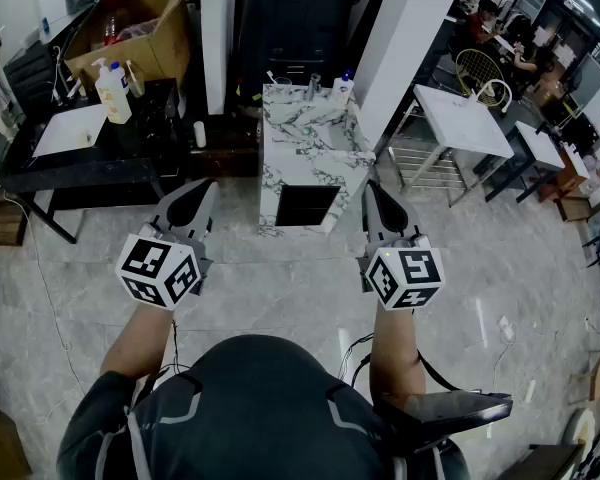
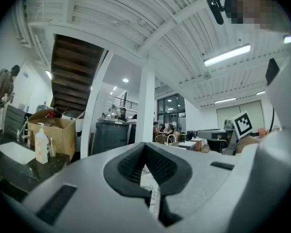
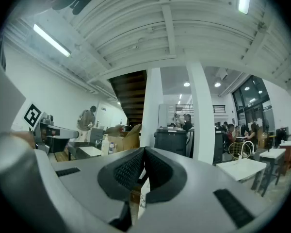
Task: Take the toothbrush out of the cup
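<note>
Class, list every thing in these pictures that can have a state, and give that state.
Left gripper: shut, nothing held.
Right gripper: shut, nothing held.
Cup: upright on the marble counter; contents too small to tell.
Cardboard box: open at the top.
Pump bottle: upright.

Bright even light from ceiling tubes (image 2: 227,55), fisheye bending at edges, dark vignetted corners, foreground soft

Grey marble floor (image 1: 280,288), marble counter (image 1: 280,183) btwn white pillars (image 1: 412,38) — strip lights (image 2: 227,55) o'head.
</note>
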`<state>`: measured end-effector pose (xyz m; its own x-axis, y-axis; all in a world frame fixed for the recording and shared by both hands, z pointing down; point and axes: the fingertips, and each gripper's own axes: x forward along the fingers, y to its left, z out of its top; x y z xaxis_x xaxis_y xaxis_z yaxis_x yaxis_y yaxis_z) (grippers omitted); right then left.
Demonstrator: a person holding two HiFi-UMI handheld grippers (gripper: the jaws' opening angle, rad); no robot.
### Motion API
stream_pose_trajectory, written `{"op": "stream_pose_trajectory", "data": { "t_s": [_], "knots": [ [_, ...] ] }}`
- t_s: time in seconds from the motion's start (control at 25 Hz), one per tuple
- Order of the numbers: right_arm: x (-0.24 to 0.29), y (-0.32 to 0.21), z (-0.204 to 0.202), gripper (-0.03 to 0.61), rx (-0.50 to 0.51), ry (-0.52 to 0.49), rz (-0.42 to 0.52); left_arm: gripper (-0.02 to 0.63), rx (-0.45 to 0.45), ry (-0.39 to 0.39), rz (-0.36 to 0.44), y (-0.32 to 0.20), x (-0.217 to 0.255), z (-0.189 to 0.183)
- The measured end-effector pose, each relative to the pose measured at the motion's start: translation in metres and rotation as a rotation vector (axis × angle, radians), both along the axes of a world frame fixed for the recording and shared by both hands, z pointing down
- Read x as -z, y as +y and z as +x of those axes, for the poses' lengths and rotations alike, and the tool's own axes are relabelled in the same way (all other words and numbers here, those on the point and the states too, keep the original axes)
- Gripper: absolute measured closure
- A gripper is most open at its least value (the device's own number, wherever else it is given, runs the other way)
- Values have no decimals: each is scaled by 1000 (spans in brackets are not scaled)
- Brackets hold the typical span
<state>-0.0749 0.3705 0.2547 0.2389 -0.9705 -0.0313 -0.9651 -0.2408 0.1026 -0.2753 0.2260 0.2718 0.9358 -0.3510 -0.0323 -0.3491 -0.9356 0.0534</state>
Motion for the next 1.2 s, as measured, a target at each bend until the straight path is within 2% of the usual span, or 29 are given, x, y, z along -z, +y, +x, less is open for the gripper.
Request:
{"op": "stream_pose_trajectory", "data": {
  "t_s": [0.2,0.4,0.68,0.84,1.08,1.2],
  "knots": [
    [-3,-4,-11,552,-16,-9,-2,606,10,-23,75,-2,3,-13],
    [-5,-5,-19,552,-22,-13,-5,605,-3,-24,91,-4,4,-20],
    [4,-7,-34,551,-50,-30,51,606,-13,-25,63,-14,-5,-33],
    [0,-17,-50,551,-44,-27,30,604,-21,-13,60,-22,-10,-45],
    [-9,-37,-80,551,-36,-26,29,604,-98,-22,82,-26,-17,-57],
    [-19,-47,-93,551,-17,-36,6,604,-103,-10,68,-31,-20,-59]
  ]
}}
